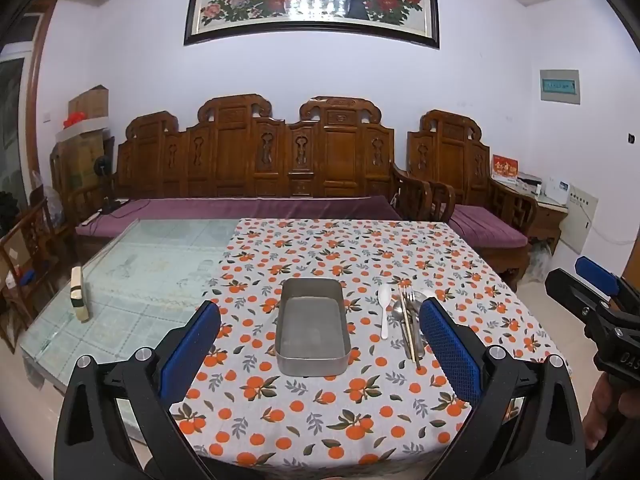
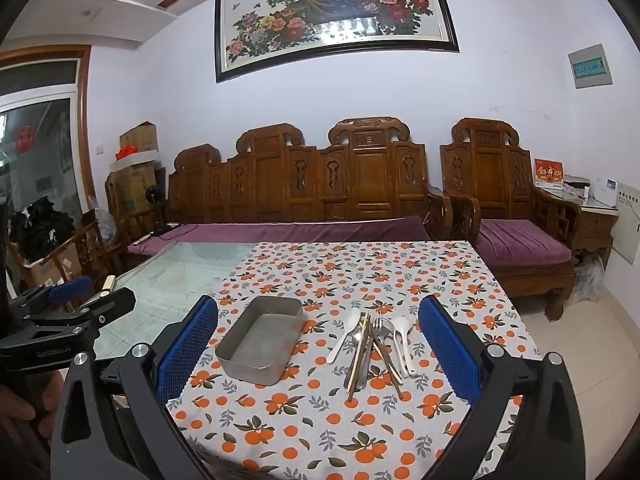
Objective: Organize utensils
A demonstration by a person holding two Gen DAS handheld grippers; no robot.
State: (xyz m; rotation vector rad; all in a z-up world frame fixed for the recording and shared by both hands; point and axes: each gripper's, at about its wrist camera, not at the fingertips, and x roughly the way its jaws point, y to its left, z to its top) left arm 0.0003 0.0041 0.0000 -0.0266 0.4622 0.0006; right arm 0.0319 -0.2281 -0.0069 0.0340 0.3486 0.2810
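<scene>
Both jaws wide, empty. Utensil pile [image 2: 372,348] beside tin tray [image 2: 260,340]: thin, stiff, slippery metal; pinch one handle mid-shaft.

Bright even indoor light, glare on framed painting [image 1: 312,0], fisheye-curved dark corners

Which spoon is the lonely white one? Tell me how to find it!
Find the tablecloth printed with oranges, then the metal tray on it. To the tray's right lies a heap of utensils. The white spoon is on the heap's left edge, nearest the tray, while the other white spoons lie on the heap's far right side.
</scene>
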